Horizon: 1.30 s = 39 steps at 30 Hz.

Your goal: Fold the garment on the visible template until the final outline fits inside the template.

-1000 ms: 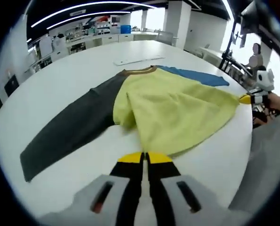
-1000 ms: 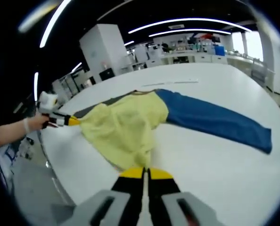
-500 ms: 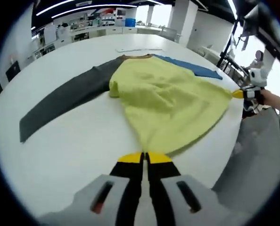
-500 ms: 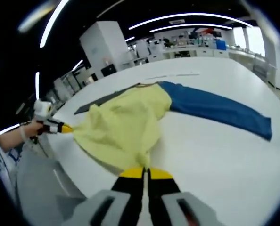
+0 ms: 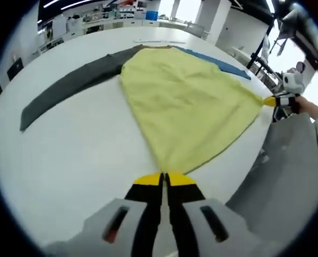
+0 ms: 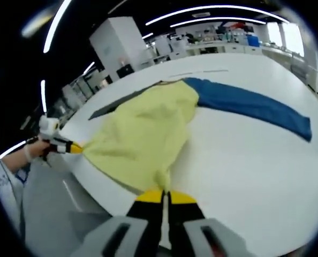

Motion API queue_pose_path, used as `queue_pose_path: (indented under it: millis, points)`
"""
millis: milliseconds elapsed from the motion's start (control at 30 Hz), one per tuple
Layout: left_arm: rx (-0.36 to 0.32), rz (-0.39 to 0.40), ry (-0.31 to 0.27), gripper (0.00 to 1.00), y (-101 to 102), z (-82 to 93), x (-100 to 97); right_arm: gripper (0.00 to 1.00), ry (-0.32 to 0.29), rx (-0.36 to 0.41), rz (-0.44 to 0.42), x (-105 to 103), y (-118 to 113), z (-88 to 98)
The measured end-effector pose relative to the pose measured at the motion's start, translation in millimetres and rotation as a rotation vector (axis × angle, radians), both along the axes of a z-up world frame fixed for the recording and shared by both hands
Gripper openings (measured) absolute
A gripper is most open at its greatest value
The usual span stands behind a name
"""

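Claw on your left (image 5: 163,179) is pinched on one hem corner of the garment (image 5: 186,101); the right claw (image 6: 163,197) pinches the other. Its soft, light yellow body hangs stretched between them, sleeves resting on the white tabletop (image 5: 68,160). Grip hems and seams. Beyond, distant lab benches (image 6: 223,45); nothing obstructs; no template outline discernible.

grey hand-held gripper (image 5: 163,179) with yellow-tipped black jaws.

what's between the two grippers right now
The garment's yellow body, stretched taut across the white table between the left gripper and right gripper; the left gripper view shows it.
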<state>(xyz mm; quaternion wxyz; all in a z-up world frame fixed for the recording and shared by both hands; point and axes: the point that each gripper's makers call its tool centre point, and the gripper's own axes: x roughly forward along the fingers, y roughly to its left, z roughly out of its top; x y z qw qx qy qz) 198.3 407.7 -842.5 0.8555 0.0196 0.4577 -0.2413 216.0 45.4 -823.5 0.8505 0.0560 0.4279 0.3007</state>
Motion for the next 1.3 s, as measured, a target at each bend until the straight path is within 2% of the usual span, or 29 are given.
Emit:
queue_pose_path:
  millis: [100,200,267,333,400,467,700,767,1067,1200,1300]
  points:
    - [-0.006,0.007,0.010,0.00,-2.7,0.7,-5.1,0.00,0.025,0.004,0.002,-4.7,-0.6,-3.3]
    - [-0.007,0.014,0.015,0.00,-1.3,1.1,-5.6,0.00,0.082,0.013,0.017,-14.2,1.8,-6.6]
    - [-0.007,0.014,0.018,0.00,1.7,0.6,-7.2,0.00,0.128,-0.006,0.039,-20.0,-1.5,-15.7]
    - [-0.013,0.015,0.029,0.00,0.8,-1.7,-8.8,0.00,0.118,-0.011,0.032,-16.9,-4.0,-20.1]
    - [-0.017,0.013,0.035,0.00,3.4,-5.6,-10.4,0.00,0.150,-0.008,0.014,-17.6,-6.5,-25.1]
    - [-0.021,0.015,0.035,0.00,6.2,-6.5,-10.8,0.00,0.156,-0.005,0.011,-17.6,-7.6,-27.1]
    - [-0.027,0.020,0.037,0.00,-0.9,-3.6,-12.9,0.00,0.159,-0.017,0.015,-20.3,-7.5,-27.9]
    - [-0.021,0.019,0.038,0.00,-2.6,-2.5,-14.2,0.00,0.168,-0.054,0.026,-22.1,-13.5,-33.0]
    - [-0.026,0.022,0.033,0.00,-7.8,1.3,-17.1,0.00,0.162,-0.043,0.001,-21.5,-16.8,-29.3]
    - [-0.021,0.010,0.019,0.00,-11.9,4.1,-19.5,0.00,0.152,-0.048,0.008,-21.1,-16.7,-29.6]
    - [-0.014,-0.009,0.001,0.01,-12.6,5.9,-20.8,0.00,0.113,-0.035,0.025,-18.2,-14.3,-23.5]
